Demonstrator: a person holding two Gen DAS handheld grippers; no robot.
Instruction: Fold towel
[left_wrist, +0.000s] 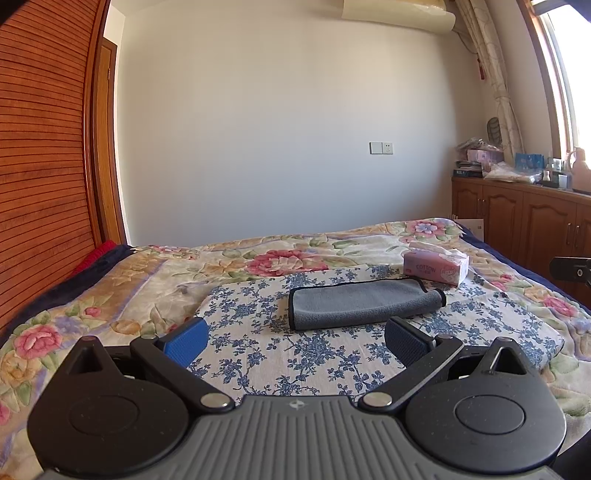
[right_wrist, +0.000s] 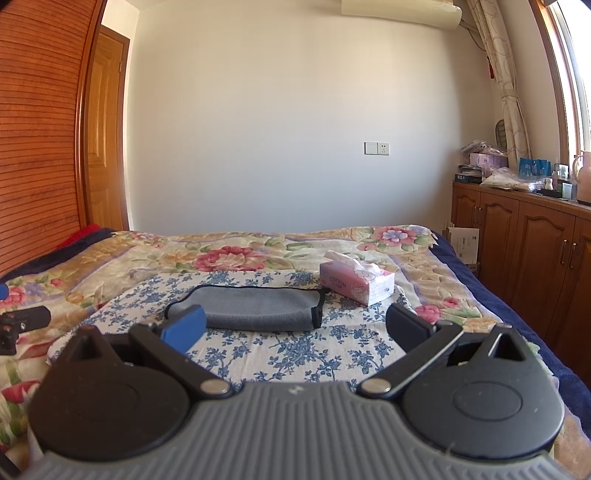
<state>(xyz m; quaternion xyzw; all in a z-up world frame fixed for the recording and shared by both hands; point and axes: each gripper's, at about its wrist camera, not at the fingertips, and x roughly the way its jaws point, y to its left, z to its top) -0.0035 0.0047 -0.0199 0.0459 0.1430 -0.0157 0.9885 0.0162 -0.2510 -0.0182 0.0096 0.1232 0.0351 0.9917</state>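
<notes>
A grey towel (left_wrist: 364, 302) with a dark hem lies folded on a blue-flowered white cloth (left_wrist: 295, 354) on the bed. It also shows in the right wrist view (right_wrist: 255, 306). My left gripper (left_wrist: 295, 338) is open and empty, held just short of the towel's near edge. My right gripper (right_wrist: 295, 325) is open and empty too, close to the towel's near edge; its left blue pad (right_wrist: 184, 326) overlaps the towel's left end in the view. Part of the right gripper (left_wrist: 570, 269) shows at the right edge of the left wrist view, and part of the left gripper (right_wrist: 22, 325) at the left edge of the right wrist view.
A pink tissue box (left_wrist: 436, 267) stands just beyond the towel's right end; it also shows in the right wrist view (right_wrist: 356, 280). The bed has a floral quilt (left_wrist: 110, 295). Wooden cabinets (right_wrist: 524, 251) with clutter on top stand right; a slatted wooden wardrobe (left_wrist: 40, 166) stands left.
</notes>
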